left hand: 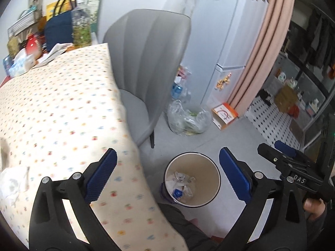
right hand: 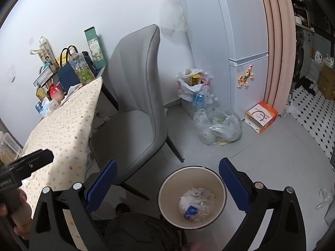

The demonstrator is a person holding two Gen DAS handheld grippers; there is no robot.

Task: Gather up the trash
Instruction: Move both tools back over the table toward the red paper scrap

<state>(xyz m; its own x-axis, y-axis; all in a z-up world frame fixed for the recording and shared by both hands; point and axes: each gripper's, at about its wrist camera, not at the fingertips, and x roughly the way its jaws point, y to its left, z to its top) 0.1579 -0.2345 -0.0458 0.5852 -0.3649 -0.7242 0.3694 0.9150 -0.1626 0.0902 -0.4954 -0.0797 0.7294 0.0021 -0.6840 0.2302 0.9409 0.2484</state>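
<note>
At nine o'clock of our left view a crumpled white tissue (left hand: 14, 185) lies on the dotted cream tablecloth (left hand: 62, 104), well apart from the round beige waste bin (left hand: 192, 181) on the grey floor at five o'clock. Our left gripper (left hand: 167, 177) stands spread wide with nothing between its blue pads; our right gripper (right hand: 167, 185) likewise, empty above the bin, where paper scraps (right hand: 195, 204) already lie. We judge the tissue comes next: approach from above and pinch its bulk, not the cloth. The table edge drops close beside the bin; the grey upholstered chair (right hand: 134, 96) crowds twelve o'clock, and open floor lies at three.
</note>
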